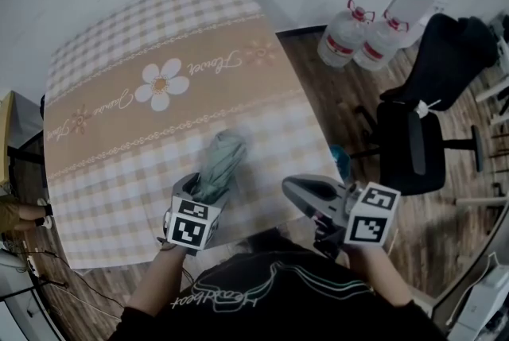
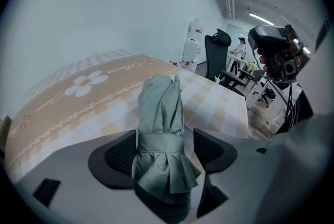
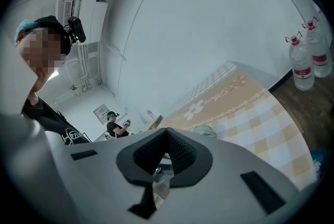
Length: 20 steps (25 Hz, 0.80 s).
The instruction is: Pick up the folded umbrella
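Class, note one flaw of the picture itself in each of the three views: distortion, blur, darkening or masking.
Head view: the beige checked tablecloth bulges, its edges curved, and the grey-green folded umbrella looks soft and smeared. Left gripper view: black rounded corners; the umbrella is sharp, the room behind hazy. Right gripper view: the same dark ring, a mosaic patch at upper left, bowed wall lines.

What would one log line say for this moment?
left gripper: open, astride umbrella | right gripper: shut, empty | umbrella: on table
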{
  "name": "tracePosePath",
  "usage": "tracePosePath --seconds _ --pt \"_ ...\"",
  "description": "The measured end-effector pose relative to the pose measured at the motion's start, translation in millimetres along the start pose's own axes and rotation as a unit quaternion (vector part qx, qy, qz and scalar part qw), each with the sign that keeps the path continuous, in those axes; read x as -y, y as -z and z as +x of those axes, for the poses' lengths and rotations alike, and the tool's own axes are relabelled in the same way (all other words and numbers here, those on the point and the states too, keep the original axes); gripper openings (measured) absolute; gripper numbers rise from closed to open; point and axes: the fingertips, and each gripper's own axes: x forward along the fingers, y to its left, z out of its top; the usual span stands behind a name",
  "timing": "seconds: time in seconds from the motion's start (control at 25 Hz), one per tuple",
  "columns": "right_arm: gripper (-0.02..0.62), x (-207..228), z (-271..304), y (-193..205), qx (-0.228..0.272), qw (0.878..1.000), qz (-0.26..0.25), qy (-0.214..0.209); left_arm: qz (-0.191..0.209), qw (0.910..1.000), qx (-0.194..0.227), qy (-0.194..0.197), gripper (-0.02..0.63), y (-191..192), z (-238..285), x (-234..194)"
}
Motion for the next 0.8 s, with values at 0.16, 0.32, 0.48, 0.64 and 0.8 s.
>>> tracePosePath --seconds 0.16,0.32,0.48,0.64,0.8 --pt "0.011 4.4 0.1 -3.0 0.002 1.000 0.005 0.001 -0.003 0.9999 -0.016 -0.004 0.324 5.5 9.5 -2.2" --pt "0.011 7.5 0.0 -1.9 0.002 1.000 0.010 0.000 -0.001 0.9995 -0.029 -0.006 0.323 11.0 17.5 -3.5" --pt "0.011 11.6 -0.3 -0.1 0.003 1.000 0.018 0.003 0.005 0.9992 -0.040 -0.008 0.324 15.2 23.3 -5.4" --pt "0.011 14.5 -0.3 1.9 0.004 1.000 0.024 0.006 0.001 0.9993 -0.037 -0.007 0.324 15.7 23.8 -5.9" --pt "0.011 13.4 2.3 0.1 0.007 1.000 0.027 0.003 -0.001 0.9995 -0.029 -0.008 0.322 15.0 23.5 -8.0"
